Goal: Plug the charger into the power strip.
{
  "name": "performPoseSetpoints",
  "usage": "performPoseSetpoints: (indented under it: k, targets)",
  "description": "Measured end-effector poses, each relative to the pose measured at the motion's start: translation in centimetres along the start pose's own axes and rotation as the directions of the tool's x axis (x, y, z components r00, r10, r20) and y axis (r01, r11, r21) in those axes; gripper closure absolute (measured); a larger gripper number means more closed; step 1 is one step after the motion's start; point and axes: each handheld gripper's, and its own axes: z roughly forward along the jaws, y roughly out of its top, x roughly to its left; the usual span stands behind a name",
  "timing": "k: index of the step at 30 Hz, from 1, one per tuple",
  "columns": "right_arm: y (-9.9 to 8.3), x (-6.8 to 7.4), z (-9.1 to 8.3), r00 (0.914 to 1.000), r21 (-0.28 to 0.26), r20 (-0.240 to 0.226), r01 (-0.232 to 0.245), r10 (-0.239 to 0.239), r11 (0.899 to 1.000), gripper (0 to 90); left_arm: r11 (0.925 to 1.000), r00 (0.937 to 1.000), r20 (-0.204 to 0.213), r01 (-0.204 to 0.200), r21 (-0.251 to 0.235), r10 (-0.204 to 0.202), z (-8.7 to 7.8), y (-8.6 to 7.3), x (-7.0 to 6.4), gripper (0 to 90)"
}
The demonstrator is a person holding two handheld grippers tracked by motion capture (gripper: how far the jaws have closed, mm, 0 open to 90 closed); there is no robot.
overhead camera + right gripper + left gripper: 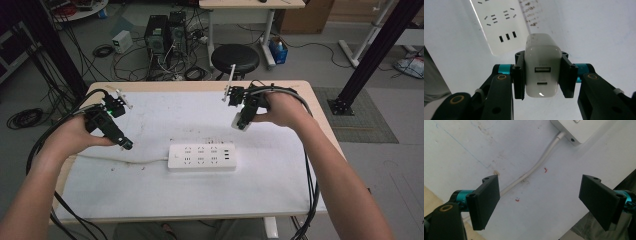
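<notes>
The right hand-held gripper (543, 75) is clamped on a white USB wall charger (542, 62), one jaw flat against each side, so the port face looks back at its camera and the plug end, hidden from that camera, points away toward the table. Held by the flanks like this, the charger probably stays square for a straight push into a socket. In the high view the charger (239, 120) hangs in the air above and just behind the right end of the white power strip (201, 157), not touching it.

The left hand-held gripper (125, 144) has its jaws wide apart and grips nothing. It hovers low near the strip's white cable (534, 168), which runs leftward from the strip's end across the white sheet covering the table (295, 87). My guess is that it waits there to pin the strip or its cable down, so the strip does not slide when the charger is pressed in.

The strip lies flat at the middle of the table with its sockets up and all free, three USB slots at its right end.
</notes>
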Motion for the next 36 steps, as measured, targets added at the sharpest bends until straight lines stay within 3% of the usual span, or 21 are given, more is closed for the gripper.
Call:
performPoseSetpoints:
  k: [3,5,9,10,14,15,18,22,23,26,29,31,32,34,36]
  targets:
    - [1.4,0.5,1.1,0.9992,0.027,-0.015,0.038,-0.038,0.999,62.1,1.0000,1.0000,0.002,-0.004,0.001,0.004,0.1,-0.3,-0.2,17.0]
    - [2.2,0.8,2.0,0.9955,0.041,-0.039,0.088,-0.087,0.995,62.1,1.0000,1.0000,0.001,-0.007,0.000,0.007,0.1,-0.4,-0.3,17.0]
    - [3.4,1.6,3.2,0.9909,0.063,-0.062,0.124,-0.120,0.990,62.1,0.9999,0.9999,0.008,-0.014,-0.001,0.014,0.2,-0.6,-0.3,17.0]
    - [4.4,2.1,4.3,0.9838,0.080,-0.069,0.171,-0.166,0.982,62.1,0.9998,0.9998,0.010,-0.018,0.006,0.018,0.4,-0.7,-0.5,17.0]
    - [5.5,2.8,5.4,0.9763,0.091,-0.091,0.205,-0.196,0.975,62.1,0.9999,0.9998,0.014,-0.011,-0.002,0.011,0.6,-0.8,-0.6,17.0]
    - [6.3,3.2,6.2,0.9669,0.099,-0.103,0.244,-0.234,0.965,62.1,0.9997,0.9997,0.012,-0.023,0.009,0.023,0.7,-0.9,-0.6,17.0]
    - [7.0,3.6,7.3,0.9602,0.112,-0.119,0.266,-0.253,0.957,62.1,0.9999,0.9998,0.014,-0.012,0.002,0.012,0.8,-1.0,-0.7,17.0]
    - [7.5,4.0,8.2,0.9545,0.128,-0.127,0.285,-0.270,0.950,62.1,0.9995,0.9994,0.017,-0.029,0.013,0.029,0.9,-1.3,-0.6,17.0]
    - [7.6,4.0,8.3,0.9523,0.134,-0.120,0.296,-0.281,0.946,62.1,1.0000,0.9998,0.017,-0.009,-0.002,0.009,1.0,-1.3,-0.8,17.0]
    - [7.8,4.1,8.6,0.9527,0.129,-0.123,0.293,-0.278,0.947,62.2,0.9997,0.9996,0.017,-0.023,0.012,0.023,1.0,-1.3,-0.6,17.0]
    - [7.9,4.1,9.1,0.9460,0.143,-0.122,0.316,-0.301,0.938,62.2,0.9997,0.9996,0.021,-0.019,0.011,0.019,1.4,-1.3,-0.7,17.0]
    - [7.9,4.1,9.2,0.9445,0.139,-0.122,0.321,-0.305,0.937,62.4,0.9994,0.9993,0.024,-0.029,0.018,0.029,1.5,-1.2,-0.7,17.0]
    - [7.9,4.3,9.1,0.9485,0.137,-0.118,0.309,-0.294,0.941,62.5,0.9996,0.9994,0.027,-0.024,0.012,0.024,1.6,-1.2,-0.7,17.0]
    - [7.8,4.3,9.2,0.9449,0.131,-0.116,0.320,-0.306,0.938,62.6,0.9997,0.9994,0.026,-0.023,0.014,0.022,1.6,-1.1,-0.7,17.0]
    - [7.7,4.5,9.9,0.9359,0.150,-0.108,0.349,-0.335,0.925,62.9,0.9996,0.9993,0.030,-0.025,0.011,0.024,1.8,-0.8,-0.8,17.0]
